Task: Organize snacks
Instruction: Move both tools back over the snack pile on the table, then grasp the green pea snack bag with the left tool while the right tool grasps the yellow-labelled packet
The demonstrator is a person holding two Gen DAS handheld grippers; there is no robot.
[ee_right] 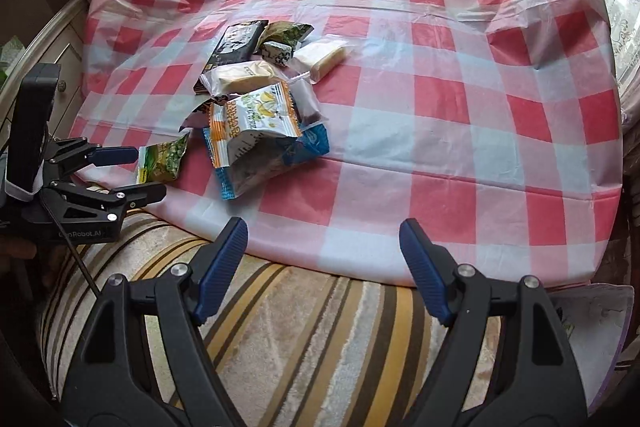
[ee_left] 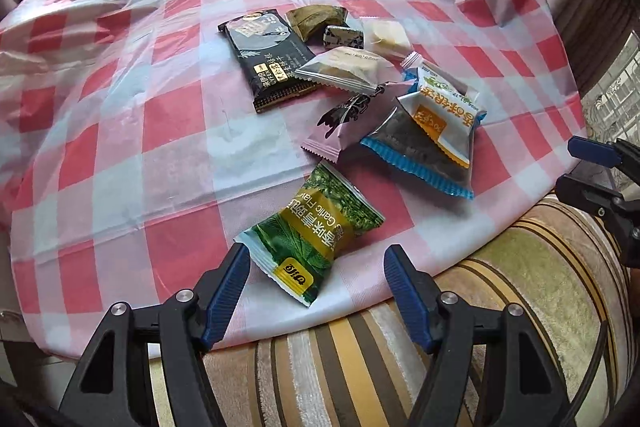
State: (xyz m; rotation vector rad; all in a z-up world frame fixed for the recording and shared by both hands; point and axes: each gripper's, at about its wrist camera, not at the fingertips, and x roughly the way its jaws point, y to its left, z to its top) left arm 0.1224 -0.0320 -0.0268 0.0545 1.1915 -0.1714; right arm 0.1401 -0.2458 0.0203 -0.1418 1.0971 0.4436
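Left wrist view showed the left gripper (ee_left: 316, 273) with its jaws standing apart around the near end of the green snack packet (ee_left: 310, 239); one blue pad was just beside the packet's white sealed edge, and the other pad stood clear of it, so nothing was held. This packet lay at the near edge of the table, on the checked tablecloth (ee_left: 120, 131), apart from the pile of other snacks (ee_left: 360, 83) further in. To do the step well, I judged that the gripper should come lower and close on the flat sealed edge, not on the puffed middle, because the film looked slippery and the packet was close to the table edge. The right gripper (ee_right: 322, 263) hung wide and empty over the striped cushion (ee_right: 300, 327), near the table edge and well apart from the snacks. On the green packet the words "Garlic Flav" could be read upside down, beside Chinese characters and a small yellow logo. The long black packet (ee_left: 270, 61) carried Chinese text and perhaps "LYFEN". The left tool's body in the right wrist view seemed to read "GenRobot.AI".
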